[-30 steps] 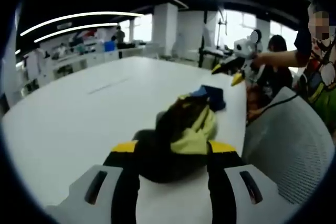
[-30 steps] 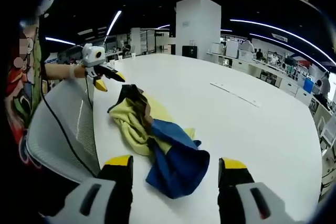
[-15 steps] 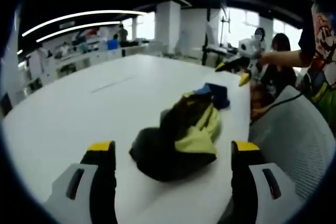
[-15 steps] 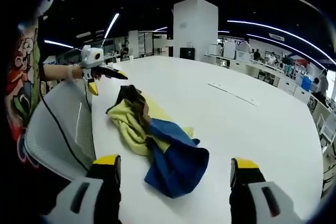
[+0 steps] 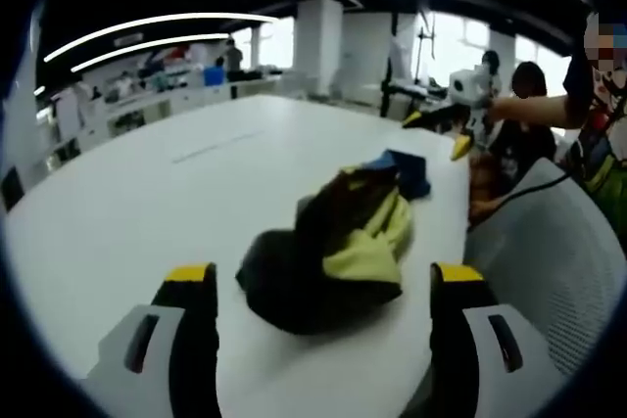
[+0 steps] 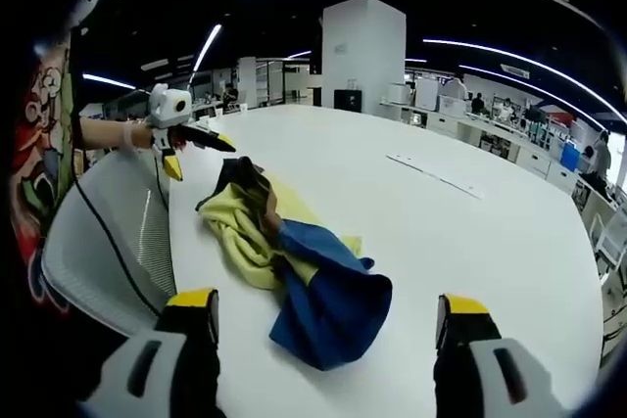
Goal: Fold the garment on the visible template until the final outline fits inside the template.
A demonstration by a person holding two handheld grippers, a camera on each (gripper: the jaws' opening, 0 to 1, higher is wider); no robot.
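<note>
garment (image 6: 294,261) on table (image 6: 470,242), chair (image 6: 103,242) beside the table

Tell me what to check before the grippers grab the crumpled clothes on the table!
1. Left gripper open: ok, jaws stand wide on either side of the garment.
2. Right gripper open: ok, jaws apart, nothing held.
3. Garment fully on the white table: ok, though it lies close to the edge beside the mesh chair.
4. Garment flat enough to fold: not ok, it is a crumpled heap.
5. Template in sight: cannot tell, no outline shows under the garment.
</note>
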